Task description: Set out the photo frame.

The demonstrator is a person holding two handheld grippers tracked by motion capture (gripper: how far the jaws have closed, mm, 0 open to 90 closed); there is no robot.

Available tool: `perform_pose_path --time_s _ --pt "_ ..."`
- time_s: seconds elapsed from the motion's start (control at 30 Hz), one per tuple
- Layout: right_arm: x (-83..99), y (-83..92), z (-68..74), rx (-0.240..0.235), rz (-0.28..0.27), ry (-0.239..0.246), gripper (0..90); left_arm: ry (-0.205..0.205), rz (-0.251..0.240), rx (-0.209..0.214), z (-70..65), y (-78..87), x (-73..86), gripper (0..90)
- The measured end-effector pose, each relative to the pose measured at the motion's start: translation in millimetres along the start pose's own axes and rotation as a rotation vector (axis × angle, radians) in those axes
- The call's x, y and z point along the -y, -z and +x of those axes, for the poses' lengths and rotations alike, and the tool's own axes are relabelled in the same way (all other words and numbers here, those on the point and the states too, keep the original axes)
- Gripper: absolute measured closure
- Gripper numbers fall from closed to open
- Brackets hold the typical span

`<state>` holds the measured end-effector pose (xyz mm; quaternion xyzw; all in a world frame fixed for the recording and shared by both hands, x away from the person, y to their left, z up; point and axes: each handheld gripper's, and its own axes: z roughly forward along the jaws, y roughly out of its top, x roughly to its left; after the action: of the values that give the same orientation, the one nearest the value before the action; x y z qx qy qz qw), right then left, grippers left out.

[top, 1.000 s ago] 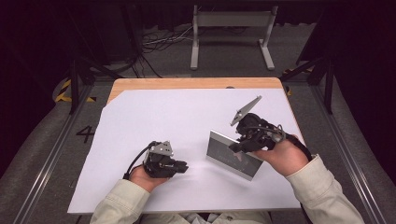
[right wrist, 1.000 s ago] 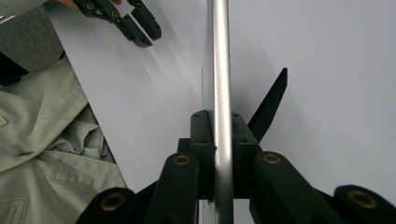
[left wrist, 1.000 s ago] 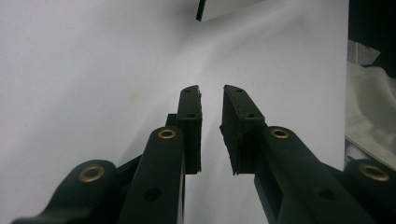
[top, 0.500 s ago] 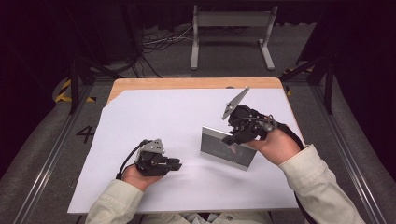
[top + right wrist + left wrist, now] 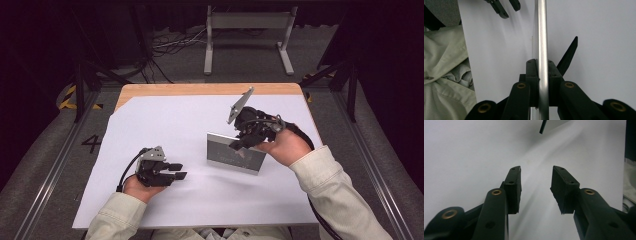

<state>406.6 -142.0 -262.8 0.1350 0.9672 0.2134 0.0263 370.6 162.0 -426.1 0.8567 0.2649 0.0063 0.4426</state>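
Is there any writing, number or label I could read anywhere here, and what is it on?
"4" – a dark numeral on the grey floor covering left of the table, in the high view.
The silver panel that the right gripper holds has a faint mark on its face, too blurred to read.
The white sheet and the left gripper show no readable text.

The silver plate (image 5: 541,37) runs off the right gripper view's top and bottom edges.
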Motion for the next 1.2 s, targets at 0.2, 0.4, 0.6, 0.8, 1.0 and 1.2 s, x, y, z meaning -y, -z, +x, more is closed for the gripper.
perform_pose_path --time_s 0.2,0.4,0.6,0.8,1.0,1.2 --pt "-7.6 -5.5 -6.8 -0.007 0.015 0.056 83.9 0.0 -0.016 -0.028 4.0 2.1 1.1 53.9" --pt "-13.5 -10.3 -10.1 -0.013 0.027 0.108 83.9 0.014 -0.034 -0.056 9.2 4.2 2.8 50.6" --pt "-19.6 -17.0 -14.8 -0.028 0.039 0.156 83.9 0.033 -0.04 -0.064 12.5 6.7 4.7 50.3" --pt "-23.1 -21.7 -20.1 -0.046 0.048 0.188 83.9 0.041 -0.045 -0.069 15.3 8.5 6.8 50.1" --pt "-21.6 -29.8 -27.9 -0.076 0.058 0.21 83.9 0.044 -0.044 -0.07 15.5 8.3 7.1 49.9" --pt "-19.1 -37.5 -29.6 -0.092 0.059 0.217 83.8 0.047 -0.04 -0.07 16.9 6.8 8.1 49.4"
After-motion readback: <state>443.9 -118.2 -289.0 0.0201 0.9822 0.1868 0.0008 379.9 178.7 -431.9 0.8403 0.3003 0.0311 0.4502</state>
